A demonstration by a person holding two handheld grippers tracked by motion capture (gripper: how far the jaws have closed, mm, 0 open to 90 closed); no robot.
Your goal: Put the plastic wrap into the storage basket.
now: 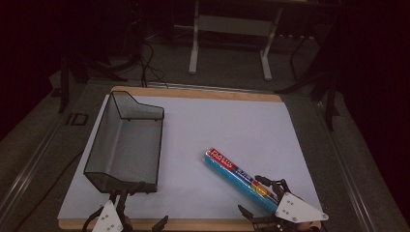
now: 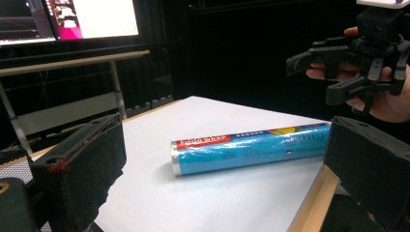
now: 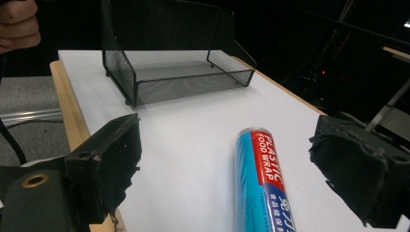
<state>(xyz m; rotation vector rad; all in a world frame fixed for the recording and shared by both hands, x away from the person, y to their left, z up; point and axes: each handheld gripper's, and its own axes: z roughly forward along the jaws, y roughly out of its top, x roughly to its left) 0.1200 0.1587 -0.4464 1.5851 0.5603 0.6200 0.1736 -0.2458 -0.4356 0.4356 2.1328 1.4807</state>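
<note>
The right gripper [image 1: 270,195] sits at the near right edge of the worktop [image 1: 232,125], its fingers [image 3: 109,159] spread wide with nothing between the pads. In the right gripper view the roll [image 3: 261,179] of plastic food wrap lies just ahead of the gap between them, its length running nearly along the line of the fingers rather than across it, so a grasp would likely need the wrist turned or the fingers brought down over the tube's sides.

In the high view the roll [image 1: 239,179] lies on the right half of the white sheet, slanting from its far-left end cap to a near-right end that sits just beside the right gripper. The left gripper [image 1: 123,212] waits at the near left edge, its fingers [image 2: 82,169] also wide apart and empty, just beside the near end of the mesh tray [image 1: 96,145]. The roll is well apart from it, so the right hand is plainly the nearer one.
</note>
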